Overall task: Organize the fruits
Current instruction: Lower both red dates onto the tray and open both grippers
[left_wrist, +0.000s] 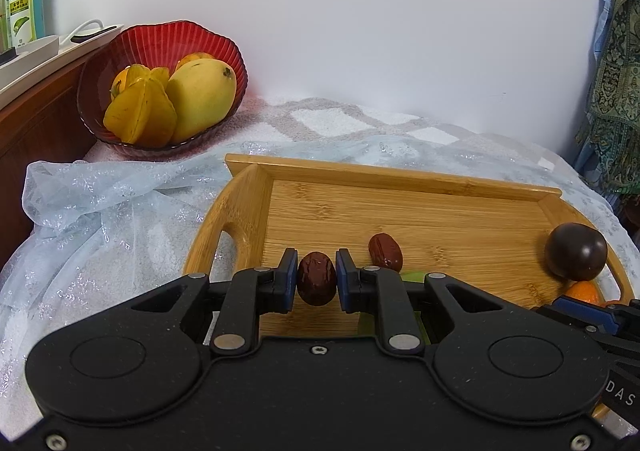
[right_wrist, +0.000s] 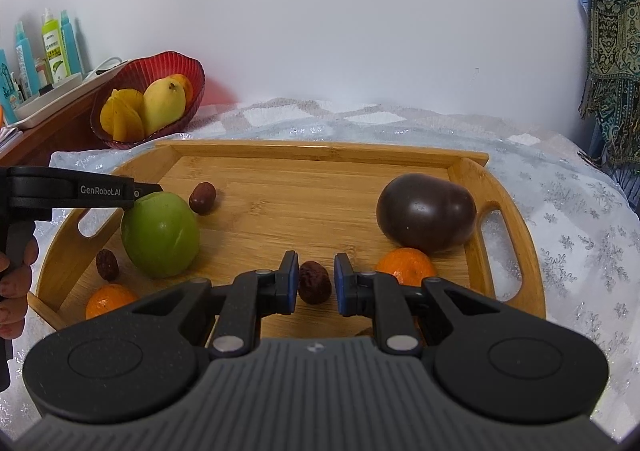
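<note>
My left gripper (left_wrist: 316,278) is shut on a wrinkled red date (left_wrist: 316,279), held just above the wooden tray (left_wrist: 400,179). A second date (left_wrist: 385,252) lies on the tray behind it. In the right wrist view my right gripper (right_wrist: 316,283) is shut on another date (right_wrist: 315,282) low over the tray (right_wrist: 320,151). On the tray lie a green fruit (right_wrist: 160,235), a dark purple fruit (right_wrist: 426,213), two oranges (right_wrist: 404,265) (right_wrist: 108,301) and two loose dates (right_wrist: 203,198) (right_wrist: 107,265). The left gripper's arm (right_wrist: 80,191) reaches in over the green fruit.
A red ribbed bowl (left_wrist: 224,47) holding a mango, a starfruit and an orange stands at the back left on the cloth-covered table. Bottles (left_wrist: 20,3) stand on a wooden shelf beyond it. A patterned fabric (left_wrist: 616,71) hangs at the right. A person's hand (right_wrist: 16,283) shows at the left edge.
</note>
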{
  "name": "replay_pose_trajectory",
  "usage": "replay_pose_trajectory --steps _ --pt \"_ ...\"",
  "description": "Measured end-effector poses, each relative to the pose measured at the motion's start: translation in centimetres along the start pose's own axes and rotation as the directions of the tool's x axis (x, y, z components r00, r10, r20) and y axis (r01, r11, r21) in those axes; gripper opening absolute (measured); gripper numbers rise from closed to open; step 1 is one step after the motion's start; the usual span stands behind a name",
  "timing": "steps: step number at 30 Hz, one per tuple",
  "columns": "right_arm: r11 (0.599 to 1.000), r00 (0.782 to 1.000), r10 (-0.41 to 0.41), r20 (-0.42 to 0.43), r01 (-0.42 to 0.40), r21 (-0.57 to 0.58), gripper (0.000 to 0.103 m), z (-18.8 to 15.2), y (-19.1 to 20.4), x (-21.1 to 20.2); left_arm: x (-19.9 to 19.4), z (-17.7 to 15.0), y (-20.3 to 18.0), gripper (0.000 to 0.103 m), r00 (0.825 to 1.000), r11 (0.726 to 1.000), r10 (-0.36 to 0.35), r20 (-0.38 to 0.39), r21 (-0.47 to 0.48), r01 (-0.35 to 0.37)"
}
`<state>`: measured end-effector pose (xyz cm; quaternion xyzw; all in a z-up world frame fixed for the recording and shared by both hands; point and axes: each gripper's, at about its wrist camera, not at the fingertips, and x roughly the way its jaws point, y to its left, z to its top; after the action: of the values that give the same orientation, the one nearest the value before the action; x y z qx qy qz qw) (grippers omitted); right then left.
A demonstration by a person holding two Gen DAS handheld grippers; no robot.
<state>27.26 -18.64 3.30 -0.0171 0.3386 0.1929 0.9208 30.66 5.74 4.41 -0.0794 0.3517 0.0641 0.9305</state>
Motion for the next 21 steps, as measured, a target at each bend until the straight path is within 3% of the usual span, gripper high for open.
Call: replay_pose_trajectory --steps 12,21 --pt "1.000 1.000 -0.005 0.005 0.005 0.002 0.025 0.1 0.1 -0.1 -0.2 -0.1 -0.1 0.020 1.000 1.000 0.002 0.001 0.011 -0.002" --pt "1.000 0.999 -0.003 0.032 0.003 0.010 0.035 0.3 0.0 -0.8 -1.5 -0.1 -0.2 0.036 1.000 1.000 0.007 0.025 0.027 -0.007"
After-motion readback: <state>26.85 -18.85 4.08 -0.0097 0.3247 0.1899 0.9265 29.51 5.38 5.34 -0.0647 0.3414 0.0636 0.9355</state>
